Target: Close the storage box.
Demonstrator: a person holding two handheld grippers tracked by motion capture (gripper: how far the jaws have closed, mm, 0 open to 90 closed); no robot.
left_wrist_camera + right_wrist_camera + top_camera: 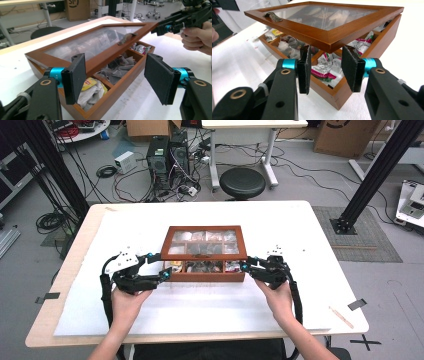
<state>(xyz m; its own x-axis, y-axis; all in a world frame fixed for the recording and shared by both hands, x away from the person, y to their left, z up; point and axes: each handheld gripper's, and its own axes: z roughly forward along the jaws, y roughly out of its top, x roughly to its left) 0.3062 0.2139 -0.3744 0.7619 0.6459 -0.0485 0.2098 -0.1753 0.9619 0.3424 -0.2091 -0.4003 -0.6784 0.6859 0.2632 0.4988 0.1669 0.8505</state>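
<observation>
We are lifting the glass-paned lid (pixel 204 242) of the wooden tea box (pixel 205 270), which sits at the middle of the white table (pixel 300 225), its front edge toward us at six o'clock. The lid is raised partway, hinged along the twelve o'clock side, and the sachets (pixel 91 92) in the front compartments show beneath it.

Our right gripper (pixel 325 67) is at the box's four o'clock corner, its jaws narrowed around the lid's front corner; whether the pads actually press the wood we cannot tell from here. Our left gripper (pixel 115 75) waits at the eight o'clock corner with jaws spread wide and nothing between them, just beside the box wall.

To do this well, we judge that the lift should follow the hinge's arc, up and back toward twelve o'clock, not straight up, or the frame may slip out. The left gripper could steady the base at eight o'clock so that the box does not slide or tip.
</observation>
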